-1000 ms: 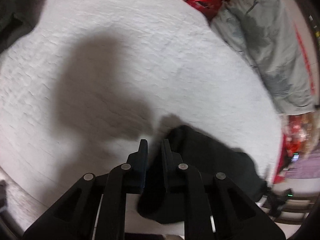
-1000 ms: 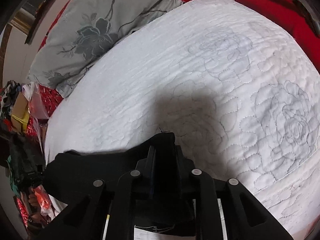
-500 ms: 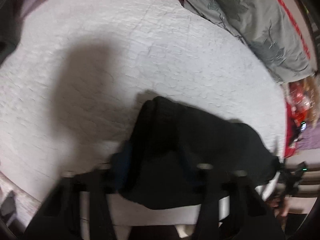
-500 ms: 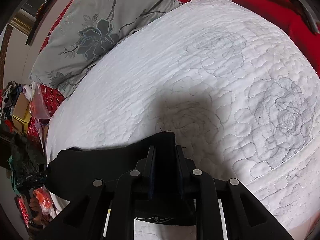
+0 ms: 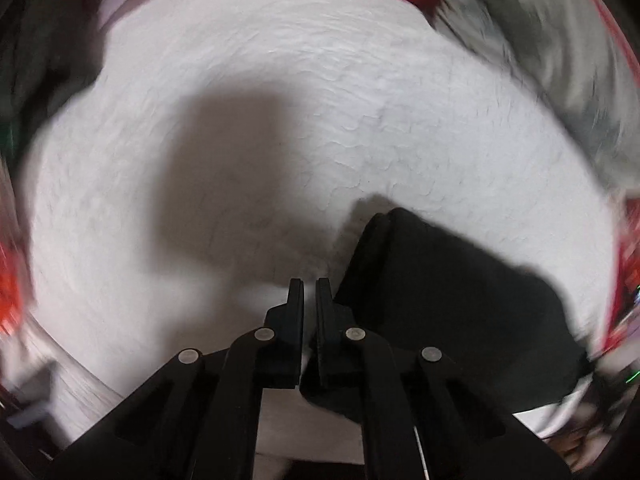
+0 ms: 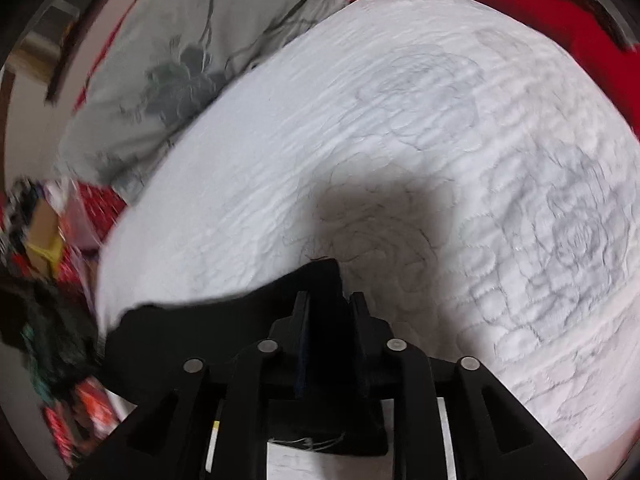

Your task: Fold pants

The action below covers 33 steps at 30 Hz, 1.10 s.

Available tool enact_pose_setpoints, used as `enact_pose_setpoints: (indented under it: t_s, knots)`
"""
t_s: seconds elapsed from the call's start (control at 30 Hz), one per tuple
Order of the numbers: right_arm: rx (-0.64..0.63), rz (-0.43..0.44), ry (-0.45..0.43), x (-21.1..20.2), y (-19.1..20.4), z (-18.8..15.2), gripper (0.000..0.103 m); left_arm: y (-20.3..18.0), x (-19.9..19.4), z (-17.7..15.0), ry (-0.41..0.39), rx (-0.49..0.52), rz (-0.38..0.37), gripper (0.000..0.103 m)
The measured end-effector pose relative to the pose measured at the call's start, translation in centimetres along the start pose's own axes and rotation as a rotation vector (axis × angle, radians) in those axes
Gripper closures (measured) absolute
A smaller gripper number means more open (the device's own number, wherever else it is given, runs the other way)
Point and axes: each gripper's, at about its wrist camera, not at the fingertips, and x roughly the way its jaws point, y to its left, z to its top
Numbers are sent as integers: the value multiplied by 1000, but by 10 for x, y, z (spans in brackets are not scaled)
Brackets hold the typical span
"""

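Between the fingers of the right tool (image 6: 329,300) sits a corner of the black pants (image 6: 224,320), the jaws having just eased apart a little yet with cloth still pinched there; the rest of the garment trails off to that tool's left over the white quilt (image 6: 440,120) on the bed; the left tool (image 5: 309,286) has just closed to a narrow slit with nothing in it; the pants (image 5: 452,300) lie just right of its tips; beyond, a grey pillow (image 6: 180,60).
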Motion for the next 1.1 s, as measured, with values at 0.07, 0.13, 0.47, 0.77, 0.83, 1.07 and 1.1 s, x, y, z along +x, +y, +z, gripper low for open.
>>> enact_pose_setpoints:
  t_s: [0.07, 0.13, 0.47, 0.77, 0.83, 1.07, 1.1]
  knots:
    - [21, 18, -15, -12, -7, -3, 77, 9, -20, -8, -27, -69, -85, 99]
    - [21, 33, -17, -21, -11, -8, 72, 2, -39, -20, -50, -60, -138, 96]
    - [55, 103, 11, -31, -25, -38, 68, -157, 6, -147, 268, 22, -562, 33]
    - [90, 196, 32, -39, -42, -45, 66, -230, 50, -175, 385, -51, -594, 33]
    - [98, 225, 42, -36, -42, -45, 66, -240, 54, -177, 391, -51, -587, 33]
    - [97, 256, 56, -30, -40, -46, 65, -241, 57, -173, 367, -66, -585, 33]
    - [93, 254, 58, -30, -39, -46, 64, -243, 58, -172, 365, -57, -578, 33]
